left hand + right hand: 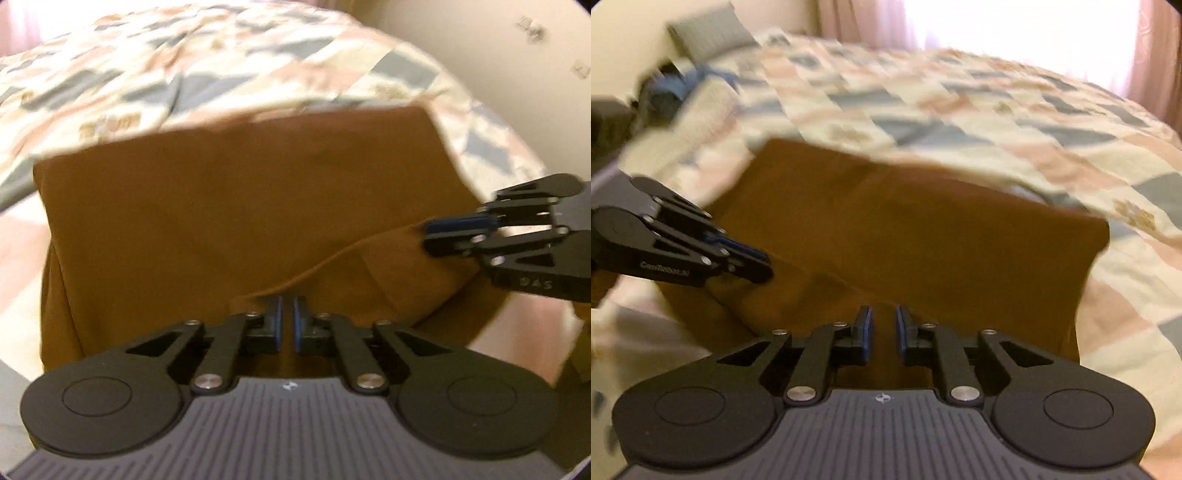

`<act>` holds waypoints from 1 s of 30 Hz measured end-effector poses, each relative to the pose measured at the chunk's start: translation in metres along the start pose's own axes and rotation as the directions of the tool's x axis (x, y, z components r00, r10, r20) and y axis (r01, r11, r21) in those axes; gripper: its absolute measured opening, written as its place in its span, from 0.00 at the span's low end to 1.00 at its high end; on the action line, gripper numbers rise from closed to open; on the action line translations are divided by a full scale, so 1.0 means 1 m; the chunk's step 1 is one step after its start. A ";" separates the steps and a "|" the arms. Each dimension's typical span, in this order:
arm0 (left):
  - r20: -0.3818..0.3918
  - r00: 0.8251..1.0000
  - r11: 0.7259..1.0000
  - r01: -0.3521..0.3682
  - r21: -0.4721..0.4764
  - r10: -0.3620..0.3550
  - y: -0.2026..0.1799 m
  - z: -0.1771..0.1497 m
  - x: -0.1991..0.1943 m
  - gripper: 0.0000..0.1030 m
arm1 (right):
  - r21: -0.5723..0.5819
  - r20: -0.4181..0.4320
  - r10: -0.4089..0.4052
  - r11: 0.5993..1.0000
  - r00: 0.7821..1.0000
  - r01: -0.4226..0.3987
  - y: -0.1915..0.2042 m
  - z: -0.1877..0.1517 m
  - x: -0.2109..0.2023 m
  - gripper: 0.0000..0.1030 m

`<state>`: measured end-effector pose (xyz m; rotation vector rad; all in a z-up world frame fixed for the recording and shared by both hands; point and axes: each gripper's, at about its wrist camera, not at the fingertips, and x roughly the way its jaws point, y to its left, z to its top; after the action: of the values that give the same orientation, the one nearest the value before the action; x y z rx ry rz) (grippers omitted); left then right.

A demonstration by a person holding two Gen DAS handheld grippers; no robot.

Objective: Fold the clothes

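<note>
A brown garment (229, 206) lies partly folded on the patchwork quilt (155, 66); it also shows in the right wrist view (923, 236). My left gripper (287, 314) is nearly closed on the garment's near hem, with cloth between its blue pads. It appears in the right wrist view (764, 266) at the left, pinching the hem. My right gripper (883, 325) has its jaws narrowly apart around the near edge of the brown cloth. In the left wrist view it (428, 236) comes in from the right, its jaws together on the hem. Both views are blurred.
The quilt (997, 110) covers a bed. A grey pillow (709, 33) and dark blue items (672, 88) lie at the bed's far left. A bright window with pink curtains (1152, 55) is behind. A pale wall (498, 55) stands right of the bed.
</note>
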<state>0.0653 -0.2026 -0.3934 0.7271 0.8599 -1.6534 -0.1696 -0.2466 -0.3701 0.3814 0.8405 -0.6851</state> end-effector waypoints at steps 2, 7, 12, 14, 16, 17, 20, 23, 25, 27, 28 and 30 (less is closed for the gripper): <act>0.006 1.000 1.000 -0.002 -0.015 0.002 0.007 -0.008 -0.002 0.02 | -0.010 -0.025 -0.040 0.999 0.999 0.040 -0.006 -0.015 0.006 0.00; 0.032 0.996 0.997 -0.077 -0.014 0.078 0.022 -0.012 -0.048 0.01 | 0.062 -0.063 -0.112 0.991 0.992 0.116 -0.030 -0.032 -0.012 0.28; 0.069 0.987 0.983 -0.137 -0.123 0.146 0.051 -0.025 -0.071 0.02 | 0.178 0.004 -0.088 0.980 0.996 0.086 -0.040 -0.025 -0.046 0.25; 0.020 0.984 0.976 -0.170 -0.138 0.174 0.061 -0.037 -0.060 0.02 | 0.153 -0.029 -0.099 0.983 0.995 0.103 -0.036 -0.032 -0.036 0.25; -0.017 0.986 0.972 -0.165 -0.169 0.165 0.070 -0.044 -0.054 0.00 | 0.142 -0.119 -0.130 0.979 0.984 0.147 -0.036 -0.046 -0.016 0.25; -0.022 0.987 0.971 -0.163 -0.174 0.162 0.072 -0.044 -0.054 0.00 | 0.172 -0.116 -0.122 0.975 0.986 0.141 -0.041 -0.045 -0.018 0.25; 0.062 0.985 0.980 -0.153 -0.127 0.162 0.069 -0.016 -0.078 0.00 | 0.232 -0.087 -0.121 0.963 0.989 0.138 -0.051 -0.033 -0.030 0.25; 0.170 0.973 0.986 -0.143 -0.086 0.156 0.079 0.028 -0.085 0.00 | 0.209 0.020 -0.153 0.967 0.988 0.146 -0.061 0.001 -0.043 0.25; 0.219 0.961 0.985 -0.164 -0.053 0.172 0.094 0.053 -0.066 0.00 | 0.174 0.081 -0.174 0.972 0.981 0.158 -0.070 0.025 -0.036 0.25; 0.239 0.952 0.982 -0.181 -0.060 0.190 0.110 0.072 -0.040 0.00 | 0.128 0.116 -0.198 0.975 0.973 0.183 -0.081 0.042 -0.016 0.25; 0.238 0.951 0.981 -0.183 -0.070 0.195 0.118 0.078 -0.026 0.00 | 0.107 0.127 -0.206 0.975 0.970 0.193 -0.088 0.047 -0.005 0.25; 0.209 0.959 0.981 -0.180 -0.071 0.191 0.133 0.082 0.006 0.00 | 0.066 0.148 -0.219 0.975 0.964 0.211 -0.101 0.058 0.018 0.25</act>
<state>0.1906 -0.2949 -0.3760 0.5632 0.6572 -1.5041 -0.1990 -0.3598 -0.3528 0.2793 0.7237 -0.9277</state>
